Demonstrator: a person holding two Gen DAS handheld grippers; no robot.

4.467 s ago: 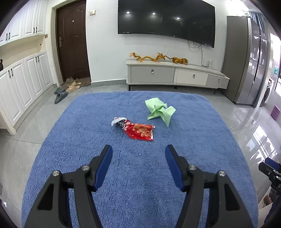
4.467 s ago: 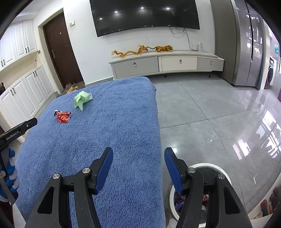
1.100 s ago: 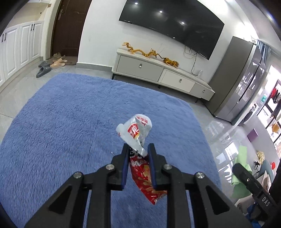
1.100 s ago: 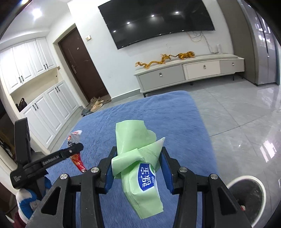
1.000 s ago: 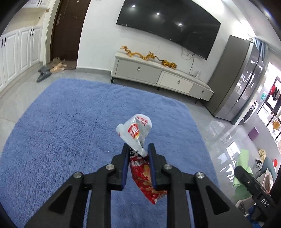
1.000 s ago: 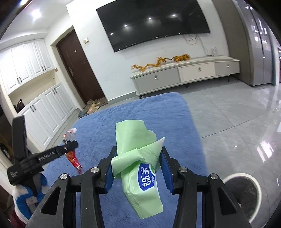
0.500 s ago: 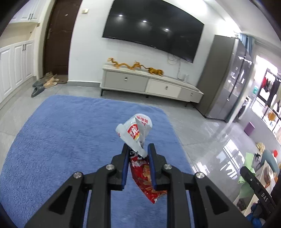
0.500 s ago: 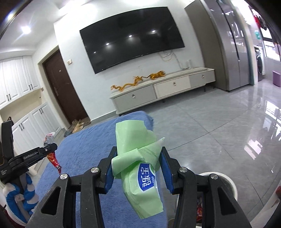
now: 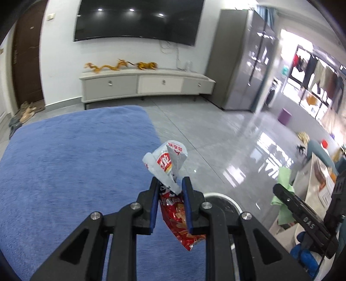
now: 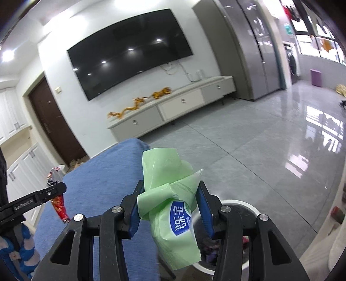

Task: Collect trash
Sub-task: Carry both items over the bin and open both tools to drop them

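Observation:
My left gripper point(image 9: 169, 188) is shut on a red and silver snack wrapper point(image 9: 166, 161), which sticks up above the jaws and hangs below them. It hovers past the right edge of the blue towel-covered table point(image 9: 64, 162), over the white rim of a round trash bin point(image 9: 225, 197). My right gripper point(image 10: 170, 191) is shut on a crumpled green plastic packet point(image 10: 164, 170) with a blue label. Below it stands the same trash bin point(image 10: 244, 204), with dark trash inside. In the right wrist view the left gripper's finger point(image 10: 54, 190) and the snack wrapper point(image 10: 59, 205) show at the left.
Glossy grey tile floor point(image 9: 227, 134) stretches to the right of the table. A low white TV cabinet point(image 9: 147, 83) and a wall TV point(image 9: 136, 20) stand at the back, with a tall grey fridge point(image 9: 242, 64) at the right. A small purple stool point(image 10: 315, 76) is far off.
Both grippers have swung right, from above the blue table to its right edge, each keeping its trash. The white bin has come into view beneath them.

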